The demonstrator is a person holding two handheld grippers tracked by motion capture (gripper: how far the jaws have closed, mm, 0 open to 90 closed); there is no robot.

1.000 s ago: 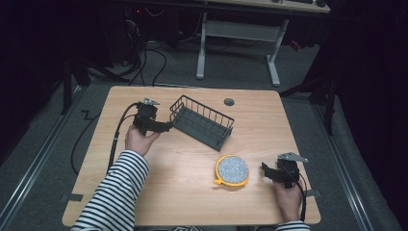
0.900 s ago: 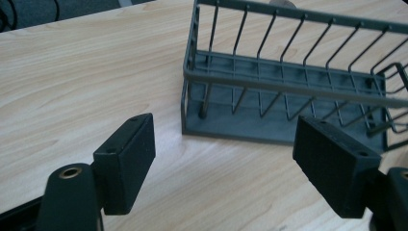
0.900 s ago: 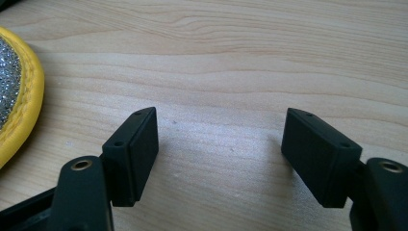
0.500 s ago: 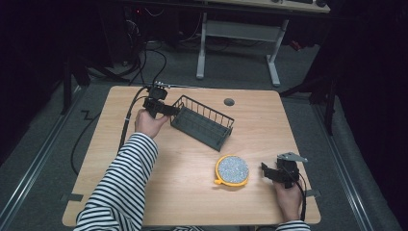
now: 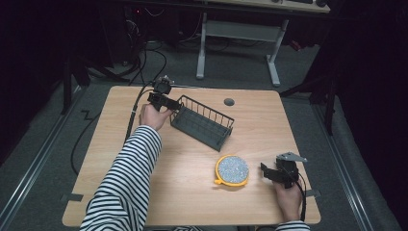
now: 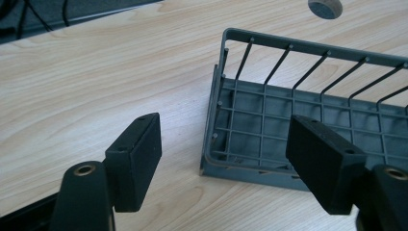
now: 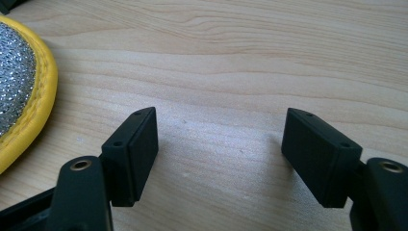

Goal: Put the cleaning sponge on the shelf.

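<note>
While the left gripper (image 5: 169, 102) is being brought to the near-left corner of the wire basket (image 5: 202, 122), no grasp is yet being made: its jaws are being closed from a wider spread, with the basket's corner post standing between the pads (image 6: 137, 161) but untouched by either, as the left gripper view shows. The basket is being left flat on the desk (image 5: 144, 192), toward the far left, set at an angle to the desk edges. The work is judged to be at its start; gripping the rim and whatever is to follow are being left undone. The right gripper (image 5: 269, 173) is being held spread and empty above bare wood, just beside the yellow-rimmed round pad (image 5: 232, 170), which is lying near the front right. Room for moving is being offered by the bare middle and front left of the desk. The left gripper's cable (image 5: 132, 113) is being trailed over the far-left edge, and a grey grommet (image 5: 229, 101) is being passed near the far edge.
</note>
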